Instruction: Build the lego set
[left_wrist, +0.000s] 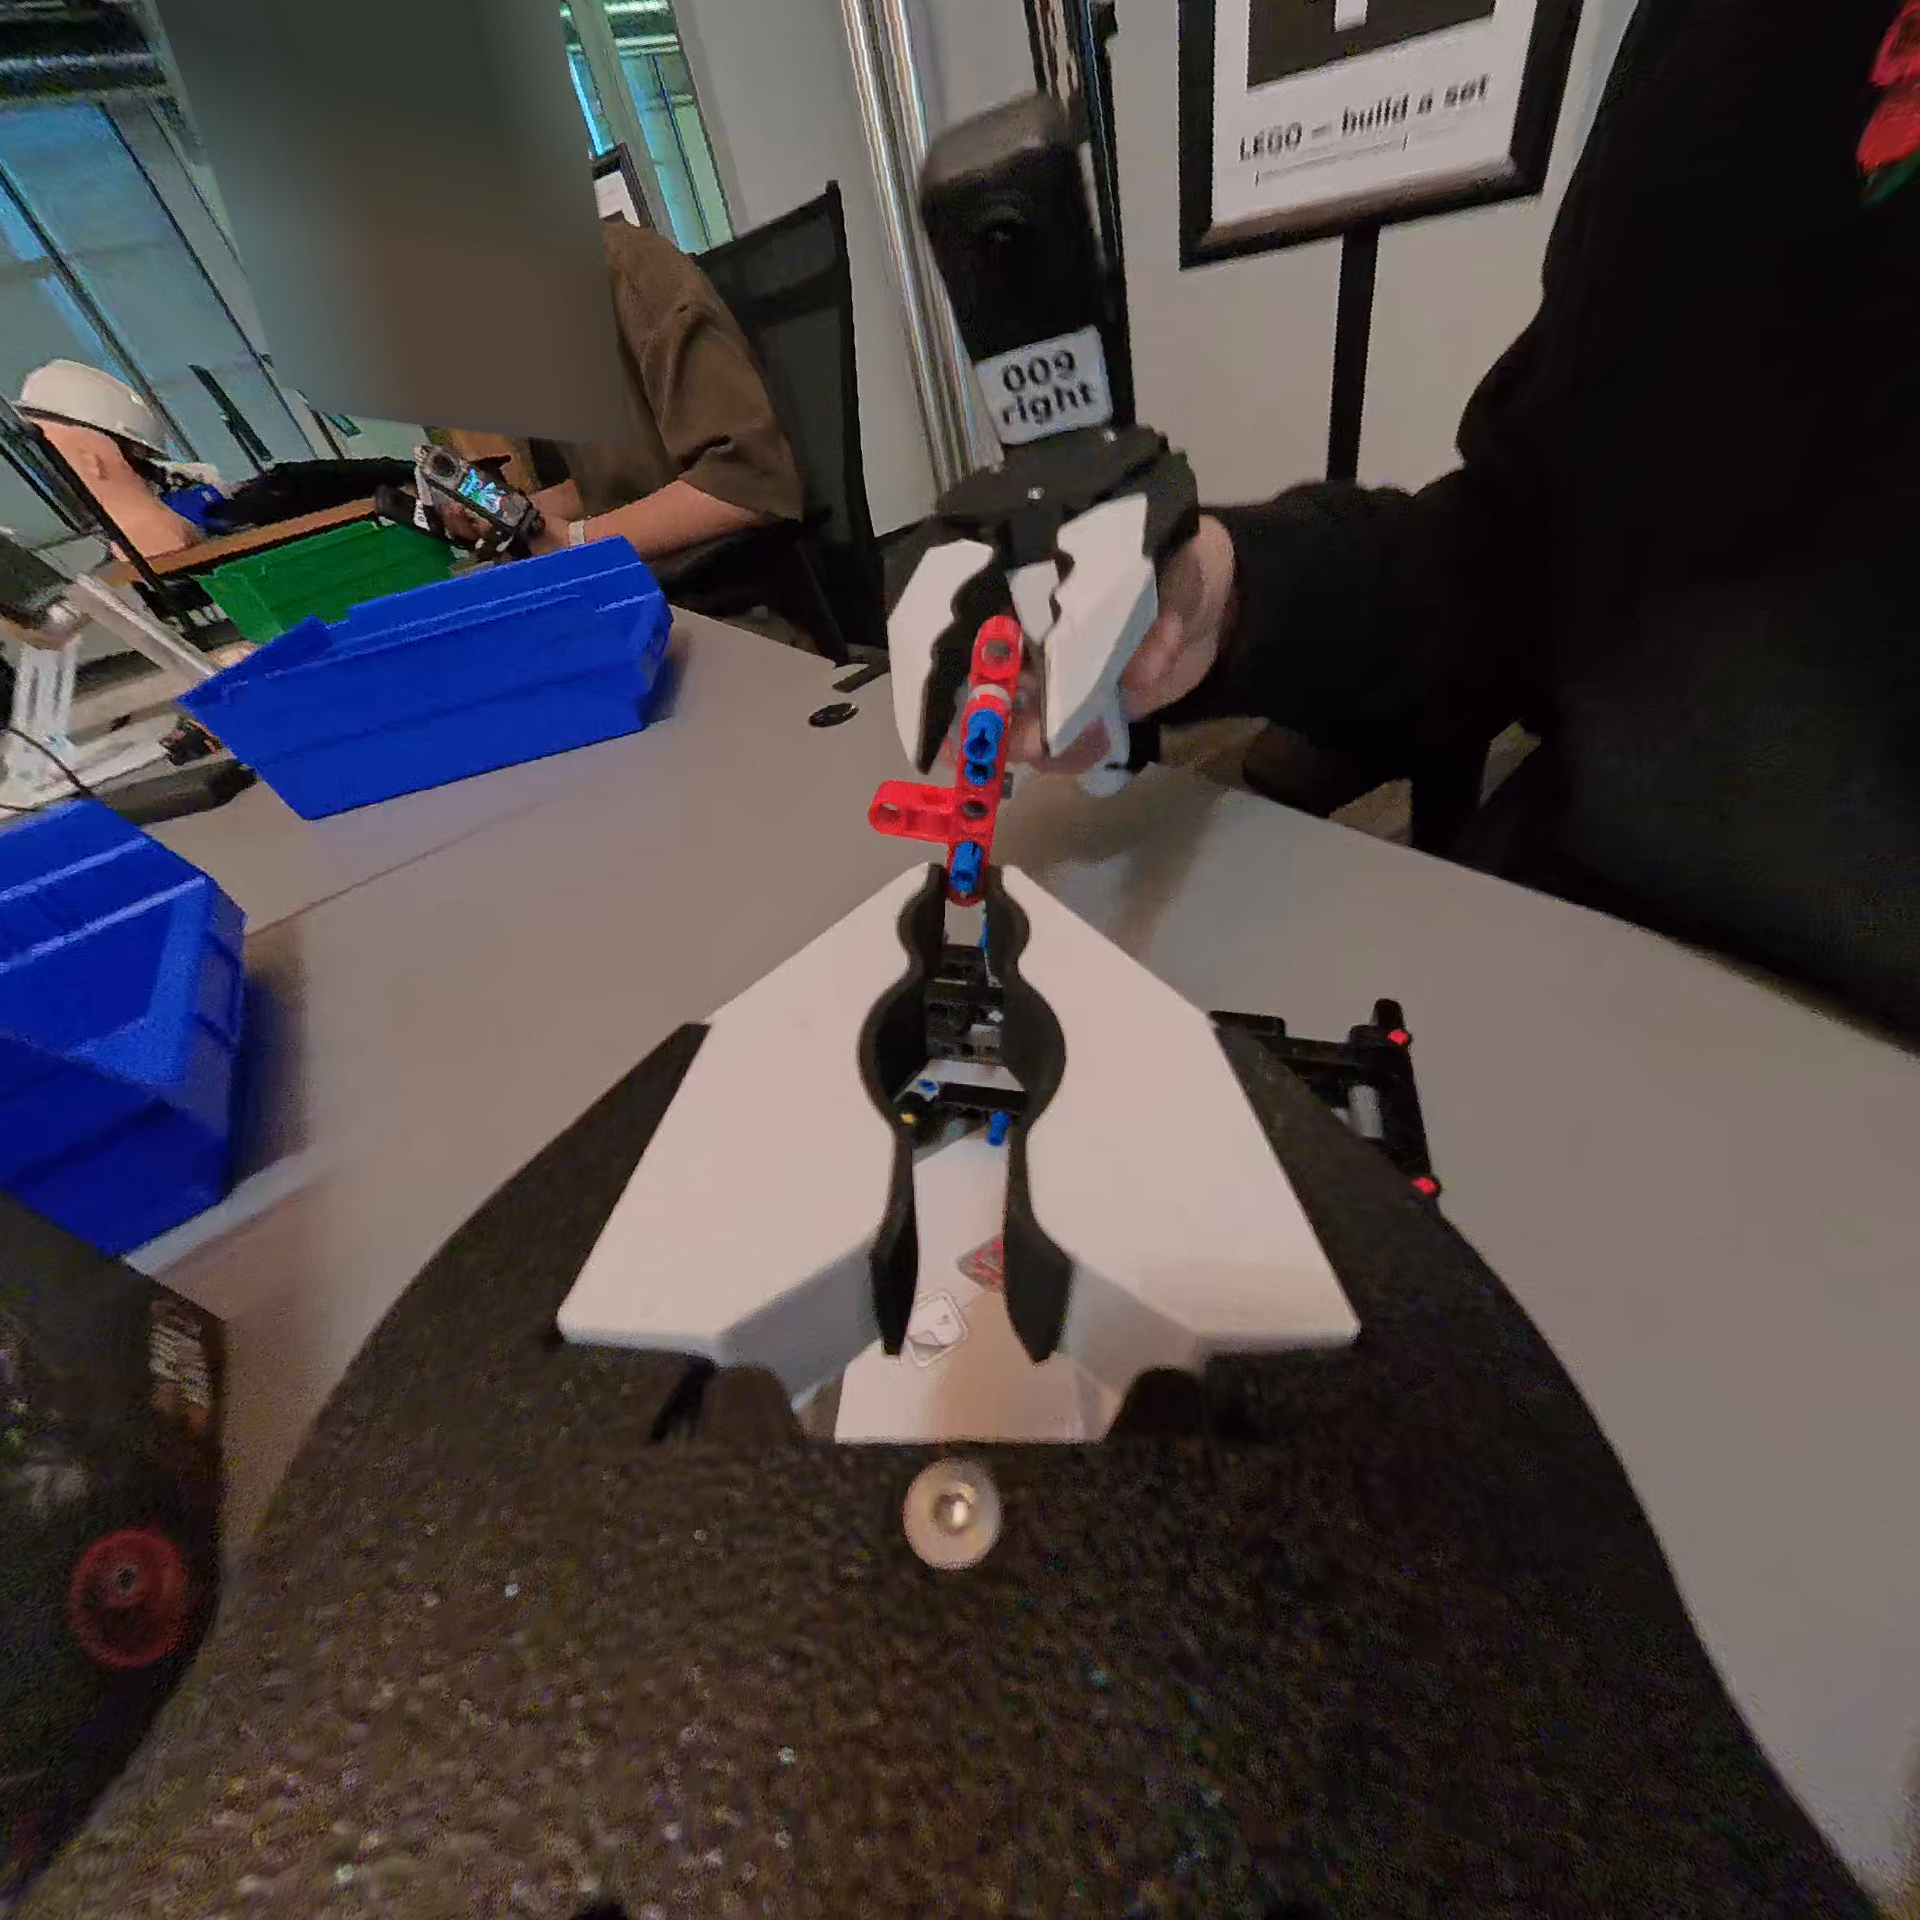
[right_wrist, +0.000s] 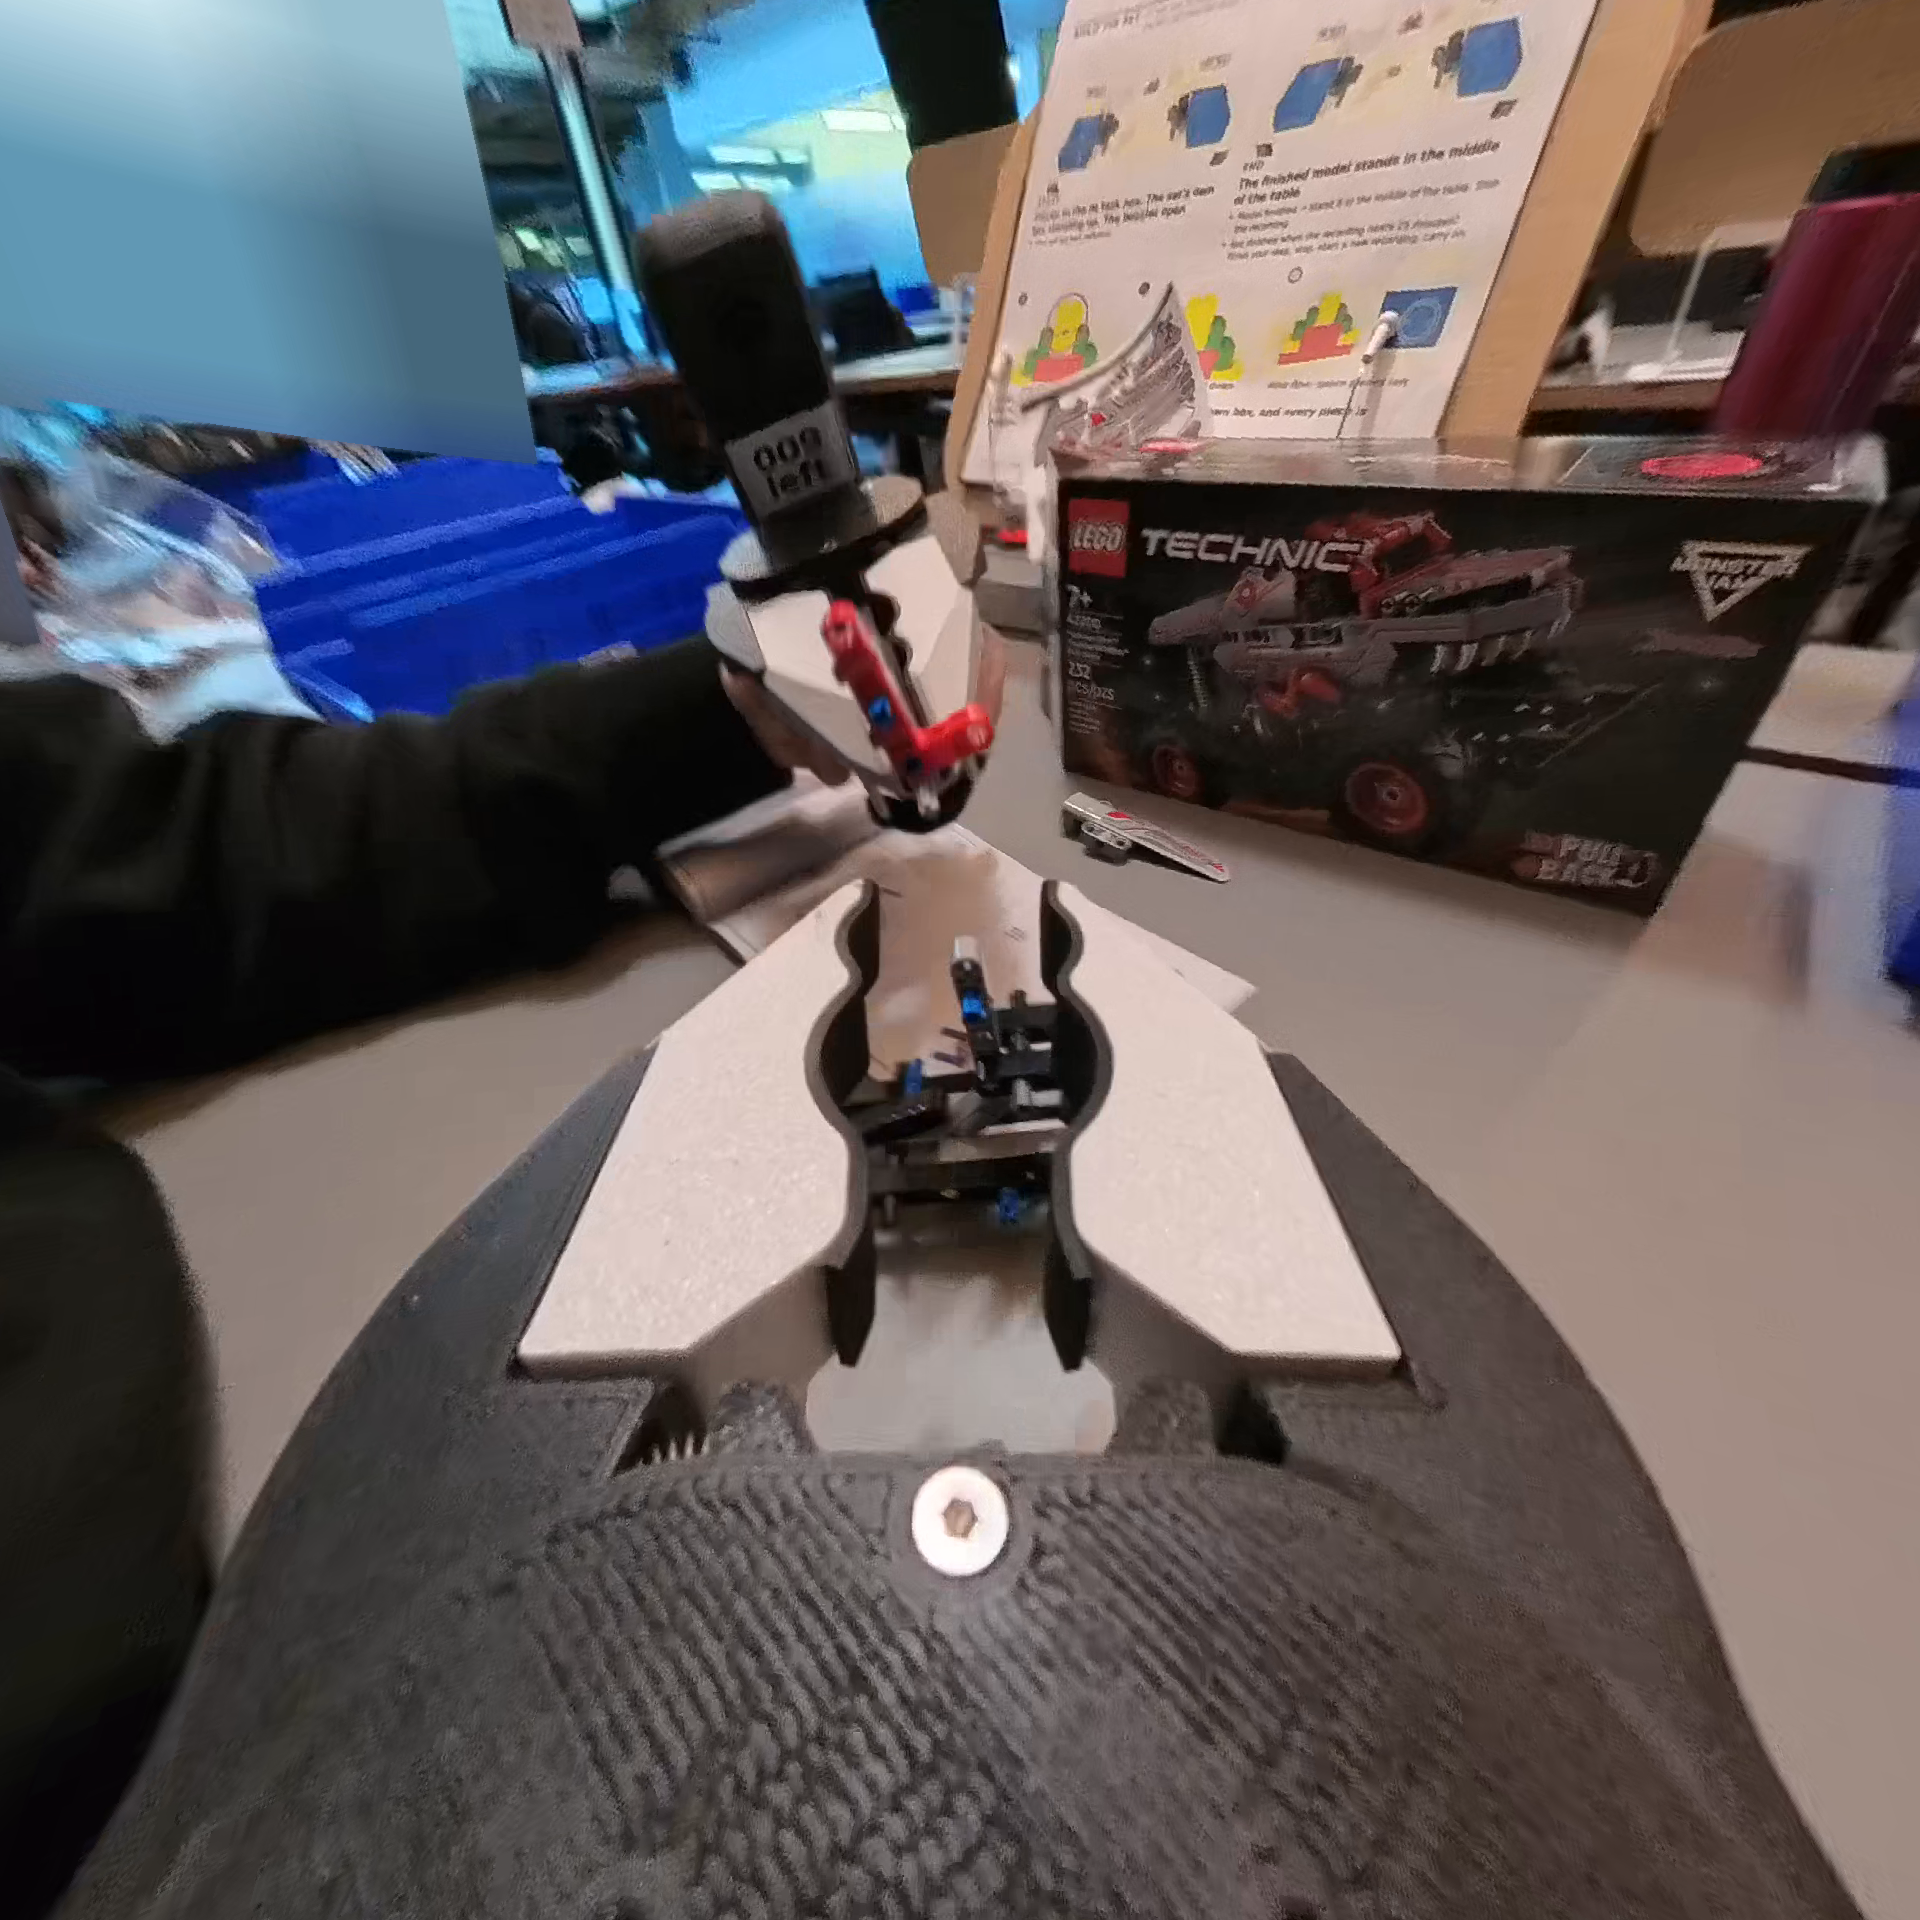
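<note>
Two grippers at work: left gripper (left_wrist: 961, 883) pinches the red beam assembly (left_wrist: 961, 769) by its near end, up over the bench (left_wrist: 1558, 1039). Right gripper (right_wrist: 956, 904) sits part open around the black chassis (right_wrist: 977, 1081), not clamping. Next it probably needs lining up pins.

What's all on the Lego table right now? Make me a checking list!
Surface: grey table, paper sheets on it.
Job's things: red piece in the air; black frame on table; Lego box standing.
Clutter: blue bins, loose grey panel.
Grippers: left gripper shut on red piece; right gripper open, empty.
Cables: maybe a thin cable beyond the table.
Surroundings: instruction board, another person at a far table.
</note>
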